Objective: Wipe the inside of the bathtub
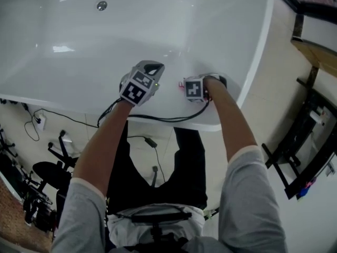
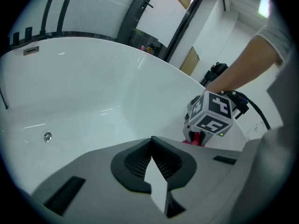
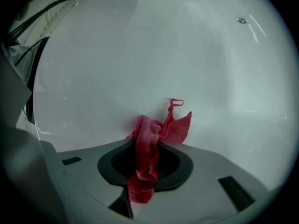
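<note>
The white bathtub (image 1: pixel 131 46) fills the upper head view, its drain (image 1: pixel 101 5) at the far end. My right gripper (image 1: pixel 196 90) is at the near right wall of the tub, shut on a red cloth (image 3: pixel 154 134) that bunches between its jaws and presses against the tub's inner wall (image 3: pixel 140 69). A bit of the red cloth (image 2: pixel 196 138) shows under the right gripper's marker cube (image 2: pixel 211 113) in the left gripper view. My left gripper (image 1: pixel 141 83) hovers just left of the right one over the tub's near edge, jaws shut with nothing in them.
The tub rim (image 1: pixel 253 62) curves along the right, with the pale floor (image 1: pixel 274 120) beyond. A black rack (image 1: pixel 310 141) stands at the right. Cables (image 1: pixel 158 119) trail from the grippers over the near rim. A black stand and wires (image 1: pixel 47 167) lie at lower left.
</note>
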`<control>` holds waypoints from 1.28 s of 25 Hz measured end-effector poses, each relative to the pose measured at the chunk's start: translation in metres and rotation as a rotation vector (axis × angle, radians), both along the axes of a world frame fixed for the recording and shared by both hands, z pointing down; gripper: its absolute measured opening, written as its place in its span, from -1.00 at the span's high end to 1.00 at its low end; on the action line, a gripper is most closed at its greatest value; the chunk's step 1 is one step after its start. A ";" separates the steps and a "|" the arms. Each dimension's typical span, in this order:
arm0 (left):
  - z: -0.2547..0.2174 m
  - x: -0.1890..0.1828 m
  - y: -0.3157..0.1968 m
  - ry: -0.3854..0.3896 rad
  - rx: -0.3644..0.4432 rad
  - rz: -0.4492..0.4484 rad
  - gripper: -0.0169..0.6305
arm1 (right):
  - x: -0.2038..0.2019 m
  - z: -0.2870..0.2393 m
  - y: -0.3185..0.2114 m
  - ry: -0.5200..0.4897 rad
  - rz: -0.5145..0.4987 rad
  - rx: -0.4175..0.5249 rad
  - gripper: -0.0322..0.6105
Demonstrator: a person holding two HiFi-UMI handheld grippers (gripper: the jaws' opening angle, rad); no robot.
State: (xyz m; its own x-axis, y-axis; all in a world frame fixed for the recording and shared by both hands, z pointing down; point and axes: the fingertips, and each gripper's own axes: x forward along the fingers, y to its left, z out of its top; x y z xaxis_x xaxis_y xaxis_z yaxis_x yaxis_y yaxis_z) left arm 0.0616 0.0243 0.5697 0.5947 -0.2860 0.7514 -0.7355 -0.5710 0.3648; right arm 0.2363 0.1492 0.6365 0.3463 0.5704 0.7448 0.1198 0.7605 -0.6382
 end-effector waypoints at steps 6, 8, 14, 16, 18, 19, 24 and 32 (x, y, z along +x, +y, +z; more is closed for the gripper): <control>-0.034 0.001 -0.001 0.013 0.021 -0.018 0.93 | 0.012 -0.034 0.010 0.026 -0.025 -0.003 0.64; -0.044 -0.002 -0.002 0.010 0.031 -0.021 0.93 | 0.016 -0.044 0.013 0.033 -0.008 -0.001 0.64; -0.073 -0.006 0.003 -0.003 0.053 0.008 0.93 | 0.026 -0.073 0.023 0.035 0.074 0.001 0.64; -0.084 -0.007 0.007 -0.009 0.059 0.019 0.93 | 0.031 -0.084 0.026 0.044 0.084 0.005 0.64; -0.094 -0.009 0.009 -0.010 0.065 0.018 0.93 | 0.034 -0.092 0.028 0.045 0.087 0.014 0.64; -0.100 -0.010 0.009 -0.010 0.069 0.017 0.93 | 0.035 -0.097 0.028 0.047 0.089 0.019 0.64; -0.128 -0.017 0.009 -0.018 0.094 0.013 0.93 | 0.041 -0.121 0.036 0.072 0.114 0.013 0.64; -0.192 -0.024 -0.004 -0.013 0.181 -0.008 0.93 | 0.031 -0.148 0.019 -0.065 0.315 0.250 0.62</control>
State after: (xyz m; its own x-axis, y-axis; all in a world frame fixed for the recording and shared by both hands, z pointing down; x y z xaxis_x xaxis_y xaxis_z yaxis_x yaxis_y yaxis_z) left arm 0.0377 0.0205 0.3775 0.5825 -0.4220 0.6947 -0.7440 -0.6209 0.2468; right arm 0.2670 0.1680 0.4886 0.1311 0.4398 0.8885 -0.1093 0.8972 -0.4280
